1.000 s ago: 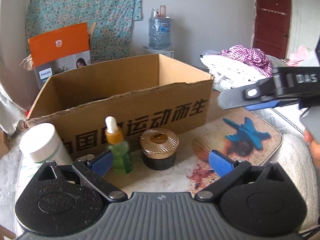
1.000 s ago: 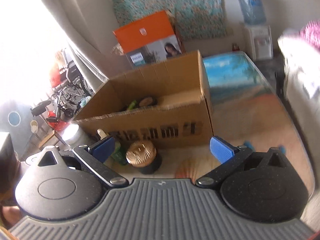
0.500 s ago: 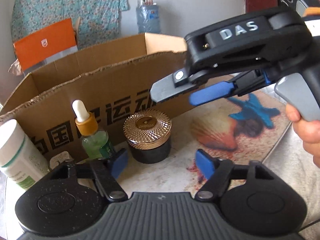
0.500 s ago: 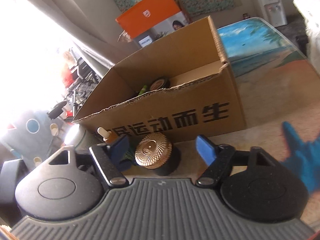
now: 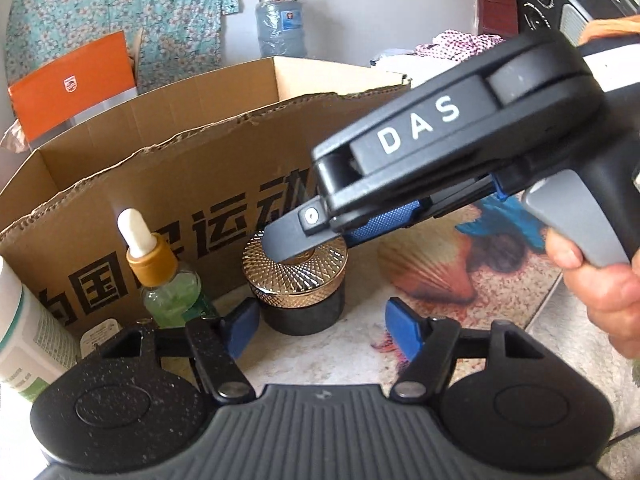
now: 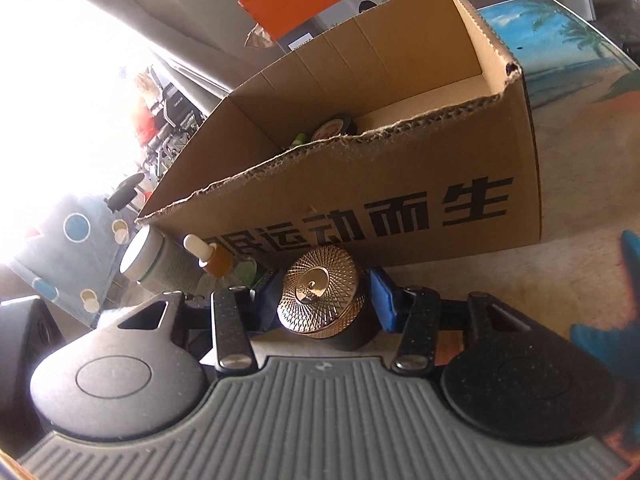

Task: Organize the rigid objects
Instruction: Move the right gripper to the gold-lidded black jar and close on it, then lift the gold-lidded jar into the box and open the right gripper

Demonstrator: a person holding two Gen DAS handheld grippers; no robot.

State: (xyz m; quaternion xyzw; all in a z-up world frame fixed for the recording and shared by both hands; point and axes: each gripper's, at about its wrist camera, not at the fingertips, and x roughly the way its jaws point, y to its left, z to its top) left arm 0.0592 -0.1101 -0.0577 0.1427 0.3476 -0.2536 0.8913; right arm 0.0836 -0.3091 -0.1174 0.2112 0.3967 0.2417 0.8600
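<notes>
A black jar with a gold patterned lid [image 5: 298, 280] stands on the table in front of an open cardboard box [image 5: 200, 184]. In the right wrist view the jar [image 6: 320, 300] sits between my right gripper's [image 6: 328, 296] blue pads, which stand close on either side of it; contact is unclear. The right gripper also shows in the left wrist view [image 5: 320, 236], over the jar. My left gripper [image 5: 320, 326] is open and empty just in front of the jar. A green dropper bottle [image 5: 164, 280] and a white bottle [image 5: 24, 328] stand to the jar's left.
The box [image 6: 400, 200] holds a round tin [image 6: 334, 128] and a green item. An orange and grey carton [image 5: 76, 84] stands behind it. The table top [image 5: 440, 264] has a starfish print. A water jug [image 5: 280, 26] and clothes lie beyond.
My right gripper has come in from the right and down over the gold-lidded jar, its pads narrowing around it. My left gripper moved closer to the jar.
</notes>
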